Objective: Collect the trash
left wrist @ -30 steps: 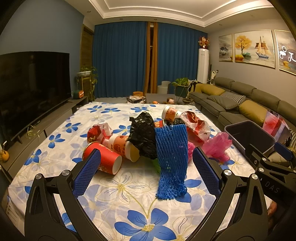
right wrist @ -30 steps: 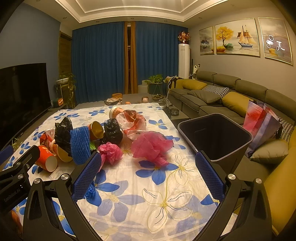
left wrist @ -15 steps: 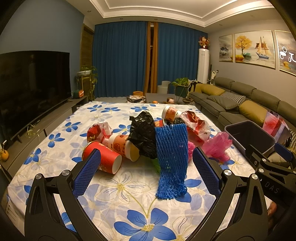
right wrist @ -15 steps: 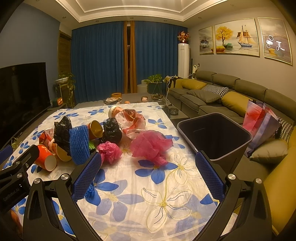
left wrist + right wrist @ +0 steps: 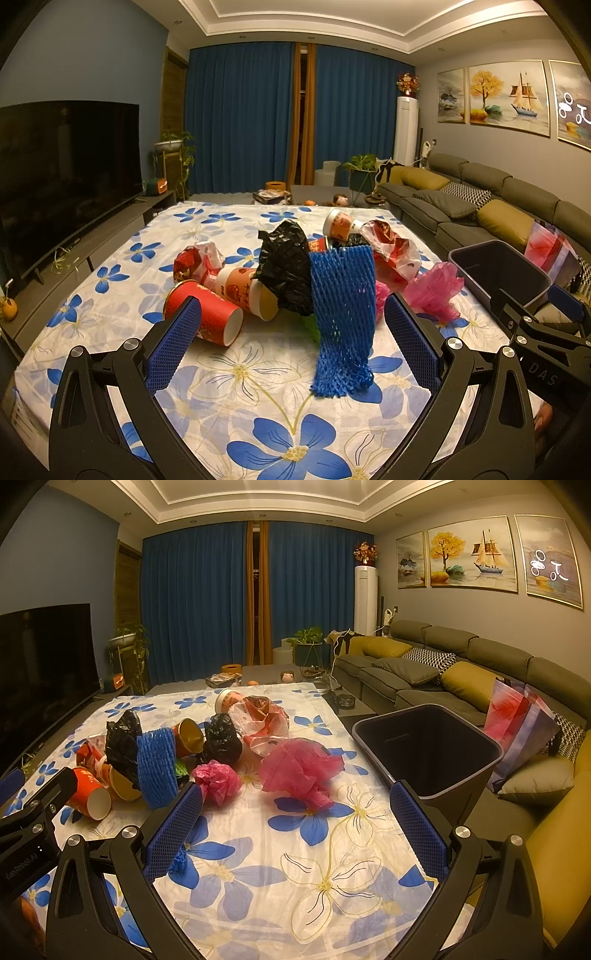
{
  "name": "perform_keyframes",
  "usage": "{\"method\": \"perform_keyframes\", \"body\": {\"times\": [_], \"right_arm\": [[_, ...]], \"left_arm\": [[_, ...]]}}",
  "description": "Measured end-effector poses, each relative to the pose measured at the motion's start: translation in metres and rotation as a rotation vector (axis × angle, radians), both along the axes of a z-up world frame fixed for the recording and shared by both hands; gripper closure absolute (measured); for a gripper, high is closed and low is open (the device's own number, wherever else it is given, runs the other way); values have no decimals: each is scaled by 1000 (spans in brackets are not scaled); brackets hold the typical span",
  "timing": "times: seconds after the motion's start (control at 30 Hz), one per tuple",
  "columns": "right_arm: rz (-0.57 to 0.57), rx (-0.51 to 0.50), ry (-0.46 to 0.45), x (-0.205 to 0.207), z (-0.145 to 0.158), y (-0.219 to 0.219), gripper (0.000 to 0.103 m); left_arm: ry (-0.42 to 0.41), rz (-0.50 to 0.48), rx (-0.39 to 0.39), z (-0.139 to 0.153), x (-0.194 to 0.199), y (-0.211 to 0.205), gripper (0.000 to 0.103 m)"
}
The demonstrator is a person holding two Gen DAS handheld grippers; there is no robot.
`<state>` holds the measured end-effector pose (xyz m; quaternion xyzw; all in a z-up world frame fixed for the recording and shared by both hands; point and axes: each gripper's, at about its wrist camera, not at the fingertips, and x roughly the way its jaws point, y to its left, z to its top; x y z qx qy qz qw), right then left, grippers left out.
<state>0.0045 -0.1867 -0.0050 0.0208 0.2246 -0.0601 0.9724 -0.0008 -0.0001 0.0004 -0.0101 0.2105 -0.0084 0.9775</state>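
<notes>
A heap of trash lies on the flowered tablecloth: a blue foam net, red paper cups, a crumpled black bag, a second black bag, pink plastic bags, and a red-and-clear wrapper. My left gripper is open just short of the blue net. My right gripper is open, held before the larger pink bag. A dark bin stands beside the table's right edge.
A grey sofa with mustard cushions runs along the right, with a colourful gift bag beside the bin. A television on a low cabinet lines the left wall. Blue curtains close the far end.
The right wrist view has drifted slightly, with the trash sitting a little further left. The left gripper holds still. Both stay open.
</notes>
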Motion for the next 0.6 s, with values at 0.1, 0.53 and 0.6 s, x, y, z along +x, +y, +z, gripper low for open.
{"method": "perform_keyframes", "body": {"times": [0.1, 0.53, 0.6], "right_arm": [[-2, 0, 1, 0, -2, -2, 5], [-6, -1, 2, -1, -6, -2, 4], [-5, -2, 3, -1, -7, -1, 5]], "left_arm": [[0, 0, -1, 0, 0, 0, 5], [0, -1, -2, 0, 0, 0, 5], [-1, 0, -1, 0, 0, 0, 5]]}}
